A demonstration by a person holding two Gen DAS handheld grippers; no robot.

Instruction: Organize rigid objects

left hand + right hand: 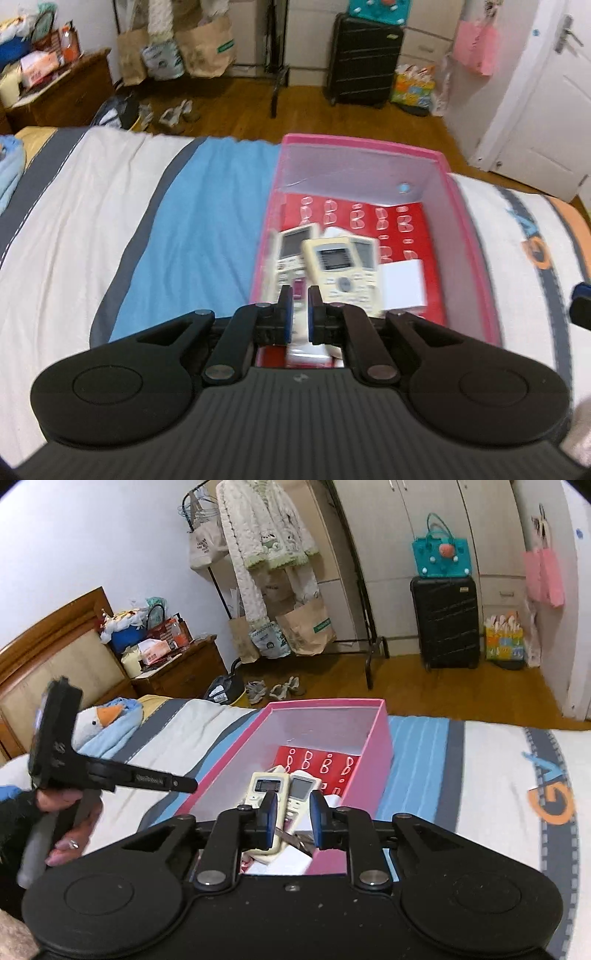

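Note:
A pink storage box (pixel 469 229) sits on the striped bed. Inside lie two cream remote controls (pixel 341 266) (pixel 291 251), a white block (pixel 402 284) and a red patterned sheet (pixel 406 229). My left gripper (pixel 300 295) hovers over the box's near end with a narrow gap between its pads and nothing held. In the right wrist view the box (pixel 380 753) holds the remotes (pixel 267 786) (pixel 303 788) and scissors (pixel 295 840). My right gripper (pixel 291 805) is open above them, empty. The left gripper body (pixel 110 771) shows at the left.
The striped bedsheet (pixel 110 221) surrounds the box. A duck plush (pixel 103 723) lies near the headboard. Beyond the bed are a wooden floor, a nightstand (pixel 177 668), a clothes rack, paper bags, shoes and a black suitcase (pixel 445 622).

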